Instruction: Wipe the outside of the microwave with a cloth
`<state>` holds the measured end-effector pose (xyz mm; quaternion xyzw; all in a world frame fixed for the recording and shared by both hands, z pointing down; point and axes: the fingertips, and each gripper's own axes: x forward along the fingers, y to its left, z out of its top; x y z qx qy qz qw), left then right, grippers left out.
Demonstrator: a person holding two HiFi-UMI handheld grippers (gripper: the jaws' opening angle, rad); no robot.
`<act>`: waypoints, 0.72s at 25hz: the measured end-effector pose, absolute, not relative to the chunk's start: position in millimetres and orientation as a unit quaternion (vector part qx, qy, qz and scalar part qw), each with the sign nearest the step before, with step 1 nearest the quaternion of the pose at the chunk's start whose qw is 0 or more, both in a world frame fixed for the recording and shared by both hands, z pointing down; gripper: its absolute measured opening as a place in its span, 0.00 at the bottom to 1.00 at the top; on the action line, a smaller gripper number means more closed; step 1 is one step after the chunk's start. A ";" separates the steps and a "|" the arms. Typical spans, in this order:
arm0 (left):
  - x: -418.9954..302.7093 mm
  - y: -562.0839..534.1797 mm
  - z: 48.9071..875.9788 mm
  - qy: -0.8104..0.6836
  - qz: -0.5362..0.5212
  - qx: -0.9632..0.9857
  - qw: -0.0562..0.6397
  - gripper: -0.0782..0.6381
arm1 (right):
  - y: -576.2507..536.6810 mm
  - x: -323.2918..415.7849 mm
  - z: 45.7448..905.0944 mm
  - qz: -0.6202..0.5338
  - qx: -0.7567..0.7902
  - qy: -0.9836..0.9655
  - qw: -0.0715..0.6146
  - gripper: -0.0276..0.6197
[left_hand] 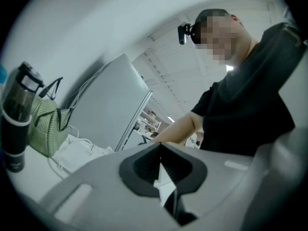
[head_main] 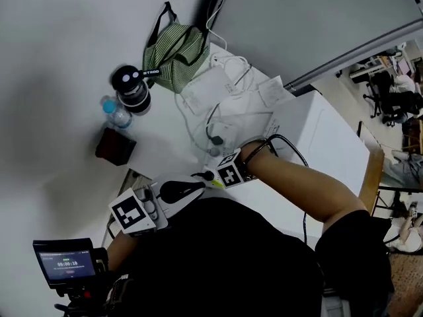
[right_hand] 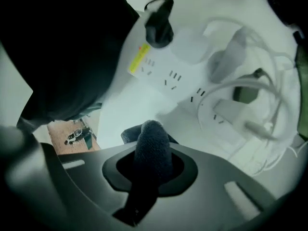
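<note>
Digits, seemingly 00:00:10, on the small screen (head_main: 66,263); white lettering on black tag (head_main: 151,72) illegible.

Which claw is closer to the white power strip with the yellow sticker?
Right. The right gripper faces the white power strip just ahead; the left gripper sits farther left, facing the person.

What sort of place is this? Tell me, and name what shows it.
Probably an office or lab workroom: a white table carries a power strip and tangled cables, a grey partition panel stands behind it, and swivel office chairs sit in the open room beyond.
</note>
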<state>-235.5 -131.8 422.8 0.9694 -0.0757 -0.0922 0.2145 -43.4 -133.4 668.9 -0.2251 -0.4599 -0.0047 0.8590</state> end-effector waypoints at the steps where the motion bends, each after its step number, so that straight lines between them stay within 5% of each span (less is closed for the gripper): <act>1: -229.2 -133.6 415.8 -0.067 -0.091 0.971 0.209 0.11 | -131.2 -51.7 644.6 -0.001 -0.214 -0.483 0.849 0.13; 5: -185.0 -133.8 378.2 -0.033 -0.082 0.979 0.185 0.11 | -132.9 -74.5 506.9 -0.012 -0.101 -0.650 0.753 0.13; 8: -123.1 -120.2 332.8 0.004 -0.085 0.983 0.166 0.11 | -130.9 -32.4 395.2 0.008 0.058 -0.789 0.611 0.13; 13: -2.6 -79.6 294.4 0.048 -0.084 0.979 0.180 0.11 | -89.4 170.5 278.8 0.052 0.320 -0.871 0.369 0.13; 18: 84.6 -53.0 289.2 0.080 -0.055 0.975 0.200 0.11 | -48.2 393.8 283.4 0.078 0.543 -0.824 0.138 0.13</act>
